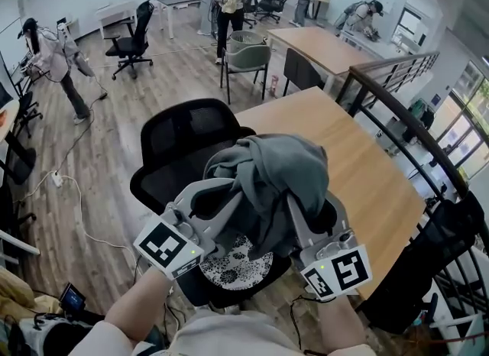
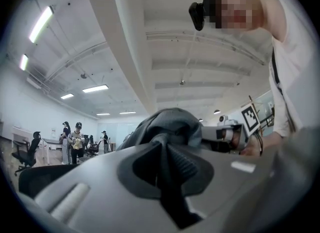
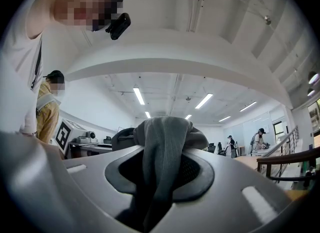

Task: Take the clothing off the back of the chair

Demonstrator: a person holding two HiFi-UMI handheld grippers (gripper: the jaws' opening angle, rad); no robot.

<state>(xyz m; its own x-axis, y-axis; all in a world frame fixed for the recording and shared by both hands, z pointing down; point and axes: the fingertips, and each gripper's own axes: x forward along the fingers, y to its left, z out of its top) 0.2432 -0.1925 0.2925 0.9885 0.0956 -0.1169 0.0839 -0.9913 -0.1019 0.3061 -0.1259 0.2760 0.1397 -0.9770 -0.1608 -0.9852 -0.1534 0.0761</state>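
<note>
A bunched grey garment (image 1: 271, 169) hangs between my two grippers, in front of and above the seat of a black office chair (image 1: 183, 139). The chair's mesh back stands bare behind it. My left gripper (image 1: 221, 195) is shut on a dark fold of the garment (image 2: 170, 123), and the cloth fills the gap between its pads (image 2: 186, 163). My right gripper (image 1: 294, 203) is shut on a thick grey fold (image 3: 162, 136) that runs down through its jaws. Both grippers point slightly upward, close together. The fingertips are buried in cloth in the head view.
A long wooden table (image 1: 367, 171) stands just right of the chair, and a dark railing (image 1: 428, 148) runs beyond it. A cable (image 1: 72, 194) trails over the floor at the left. Other chairs (image 1: 246, 58) and several people stand at the far end.
</note>
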